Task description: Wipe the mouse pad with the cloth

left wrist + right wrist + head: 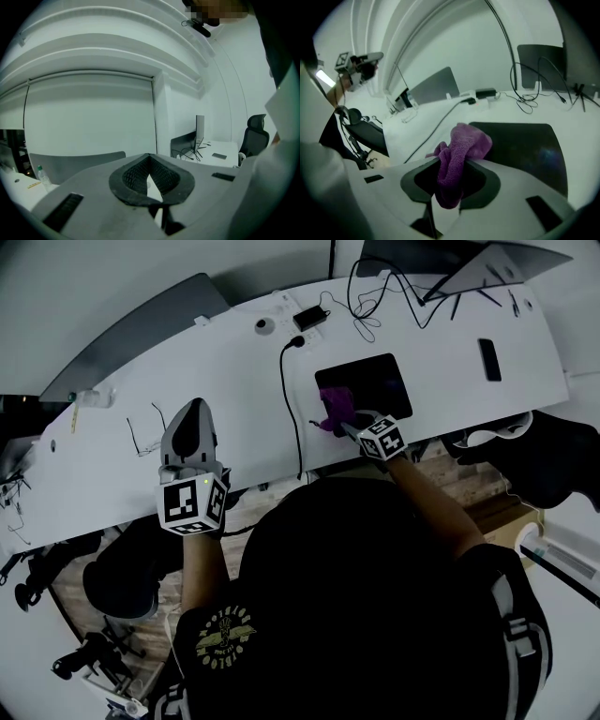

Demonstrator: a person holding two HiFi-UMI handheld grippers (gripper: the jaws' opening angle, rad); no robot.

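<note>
Closest in, the right gripper (452, 164) is clenched on a purple cloth (464, 143), which bunches out past the jaw tips. The bunched end sits at the near left corner of the black mouse pad (370, 381), which lies on the white desk (187, 362). A black cable (292, 399) runs just left of the pad. Well to the left, the left gripper (150, 159) is clenched on nothing, held above the desk's near edge.

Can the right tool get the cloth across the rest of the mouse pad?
Probably yes: the right tool grips the purple cloth at the near left corner of the mouse pad, whose surface looks bare.
</note>
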